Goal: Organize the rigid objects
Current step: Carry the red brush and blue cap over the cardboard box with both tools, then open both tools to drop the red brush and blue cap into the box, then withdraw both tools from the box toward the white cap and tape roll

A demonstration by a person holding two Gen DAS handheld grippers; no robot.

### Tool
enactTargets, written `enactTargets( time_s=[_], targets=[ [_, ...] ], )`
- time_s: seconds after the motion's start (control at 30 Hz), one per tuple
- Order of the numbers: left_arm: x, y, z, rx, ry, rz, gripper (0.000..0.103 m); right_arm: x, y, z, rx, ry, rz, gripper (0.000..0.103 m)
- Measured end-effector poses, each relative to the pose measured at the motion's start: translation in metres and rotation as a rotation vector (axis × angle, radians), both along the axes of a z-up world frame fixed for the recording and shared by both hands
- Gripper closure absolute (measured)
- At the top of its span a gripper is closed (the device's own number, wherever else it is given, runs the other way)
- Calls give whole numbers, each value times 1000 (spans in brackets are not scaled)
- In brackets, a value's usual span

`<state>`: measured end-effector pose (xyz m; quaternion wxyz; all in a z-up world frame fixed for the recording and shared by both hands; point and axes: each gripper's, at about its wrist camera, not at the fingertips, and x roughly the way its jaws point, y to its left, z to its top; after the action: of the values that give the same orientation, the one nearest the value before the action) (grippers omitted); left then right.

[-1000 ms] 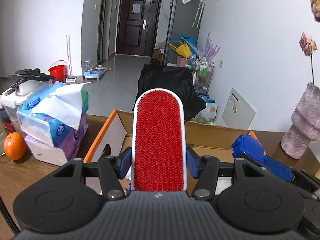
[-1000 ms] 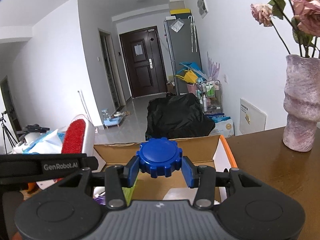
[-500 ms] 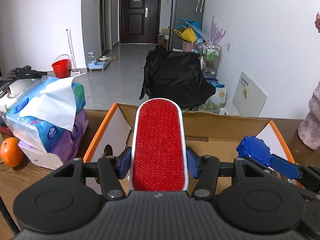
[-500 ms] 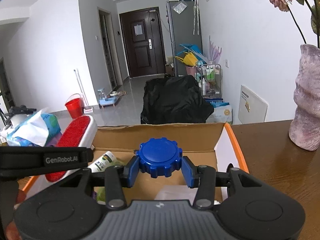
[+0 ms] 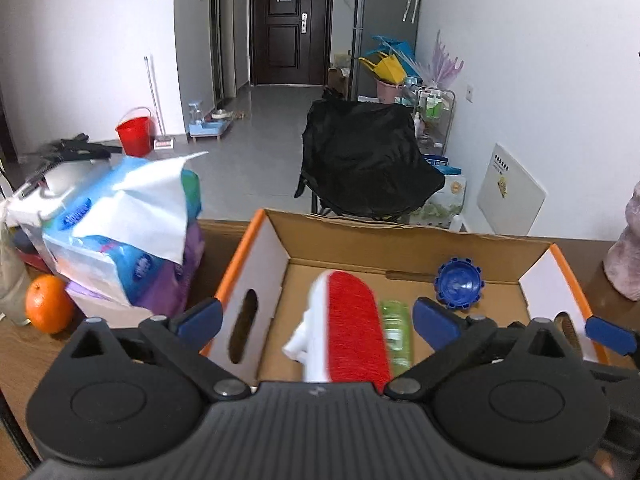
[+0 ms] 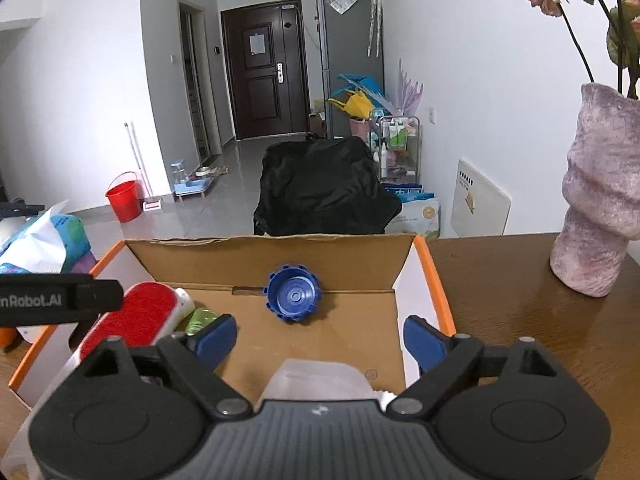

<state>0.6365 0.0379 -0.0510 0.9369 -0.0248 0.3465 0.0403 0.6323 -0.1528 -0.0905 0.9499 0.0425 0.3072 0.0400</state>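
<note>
My left gripper point(image 5: 316, 316) hangs over an open cardboard box point(image 5: 404, 242), its jaws opening wide. A red lint brush point(image 5: 354, 326) with a white body is free of the pads and blurred, dropping into the box beside a green bottle point(image 5: 396, 334). My right gripper point(image 6: 320, 336) also has its jaws opening over the same box point(image 6: 256, 254). A blue toothed cap point(image 6: 293, 294) is loose in front of it near the box's far wall, hollow side facing me. The cap point(image 5: 459, 283) also shows in the left wrist view.
Tissue packs point(image 5: 120, 236) and an orange point(image 5: 47, 303) sit left of the box on the wooden table point(image 6: 520, 312). A pink vase point(image 6: 600, 208) with flowers stands at the right. A clear plastic item point(image 6: 320, 380) lies in the box's near end. A black-covered chair point(image 6: 324, 192) stands beyond the table.
Both grippers went from shut to wide apart. The brush left the left pads and tipped down into the box. The blue cap left the right pads and dropped toward the box's far wall.
</note>
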Motion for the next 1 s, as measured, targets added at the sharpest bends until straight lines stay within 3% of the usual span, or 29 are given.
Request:
enactTargets(
  time_s=[0.4,1.0],
  targets=[
    [-11,6,3,-2,-9,0,0,-6,0,2,-18,-10,7,6],
    [-80,6,20,-25,-124,-40,0,-67,-5,18,-30,-94,10,0]
  ],
)
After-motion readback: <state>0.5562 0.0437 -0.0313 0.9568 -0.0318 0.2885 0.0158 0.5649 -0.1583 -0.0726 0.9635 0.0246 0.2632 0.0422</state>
